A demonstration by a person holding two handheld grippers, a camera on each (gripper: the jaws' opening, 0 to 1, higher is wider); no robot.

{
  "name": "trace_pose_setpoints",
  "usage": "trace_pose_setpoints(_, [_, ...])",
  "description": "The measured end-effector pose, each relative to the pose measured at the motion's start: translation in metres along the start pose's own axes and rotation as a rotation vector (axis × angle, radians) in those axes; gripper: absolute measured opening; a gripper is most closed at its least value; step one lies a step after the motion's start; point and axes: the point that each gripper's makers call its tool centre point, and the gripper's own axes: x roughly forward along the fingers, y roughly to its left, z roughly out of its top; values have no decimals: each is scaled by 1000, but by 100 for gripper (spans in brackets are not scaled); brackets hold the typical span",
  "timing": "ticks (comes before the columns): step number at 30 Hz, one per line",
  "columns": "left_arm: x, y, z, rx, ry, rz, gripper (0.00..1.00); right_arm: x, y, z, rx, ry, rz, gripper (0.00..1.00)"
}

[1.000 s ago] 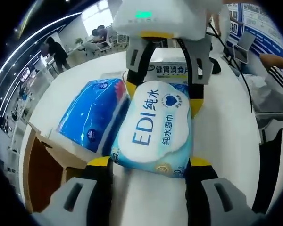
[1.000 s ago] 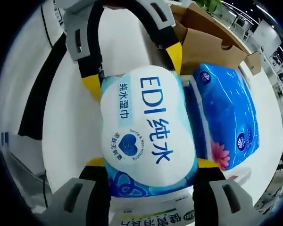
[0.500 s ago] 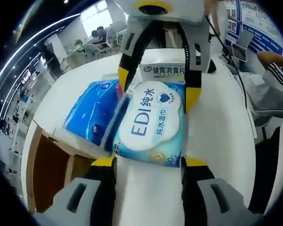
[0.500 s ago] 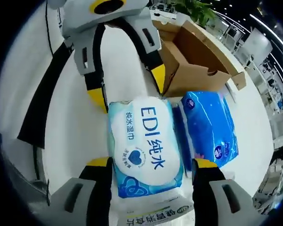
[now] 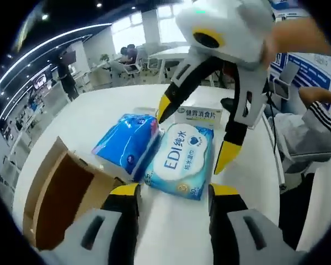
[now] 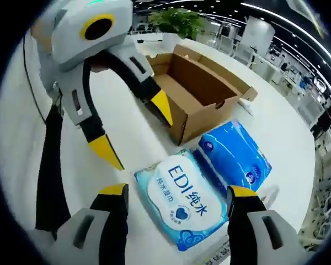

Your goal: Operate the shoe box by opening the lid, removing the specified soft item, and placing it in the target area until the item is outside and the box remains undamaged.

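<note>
The white and blue wipes pack [image 5: 182,157] [image 6: 182,201] lies flat on the white table [image 5: 248,193], outside the box. The open cardboard shoe box [image 5: 58,193] [image 6: 201,91] stands beside it, undamaged as far as it shows. My left gripper [image 5: 174,191] [image 6: 135,130] hovers open above the near end of the pack, touching nothing. Over the far end my right gripper [image 6: 177,192] [image 5: 193,134] is raised, also open and holding nothing.
A blue tissue pack [image 5: 127,143] [image 6: 231,157] lies against the wipes pack, between it and the shoe box. A small white box with green print [image 5: 197,114] sits just beyond the wipes. A person's striped sleeve [image 5: 314,118] is at the table's right edge.
Both grippers have let go of the wipes pack and pulled up and back from it. The pack now rests on the table beside the blue tissue pack.
</note>
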Motion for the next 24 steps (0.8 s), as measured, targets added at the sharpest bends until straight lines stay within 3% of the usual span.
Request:
trace_pose_setpoints(2, [-6,-4,-2,-56,-3,-35,51,-2,-2,3,47,-22,-29,74])
trace_pose_setpoints(5, [-19,0,-9,-68,-10,-44,54,-9,-4,25,62,-149,-84,72])
trace_pose_setpoints(8, [-25,2,-13,-66,-14,-51,59,-12,-1,28,78,-145,-96,72])
trace_pose_setpoints(12, [-41,9,-19,-112,-41,-57,67,-16,1,42,198,-203,-155,72])
trace_pose_setpoints(16, [-50,13,-26,-149,-52,-57,68,-19,-1,44,215,-223,-197,72])
trace_pose_setpoints(20, [-60,14,-41,-155,-33,-61,69,-23,-1,46,198,-233,-243,66])
trace_pose_setpoints(22, [-72,13,-44,-157,-63,-76,75,-28,-3,48,273,-257,-269,67])
trace_pose_setpoints(23, [-77,12,-42,-178,-101,-83,75,-30,-1,50,306,-266,-273,69])
trace_pose_setpoints(24, [-82,13,-47,-213,-98,-80,74,-34,-1,52,334,-279,-281,70])
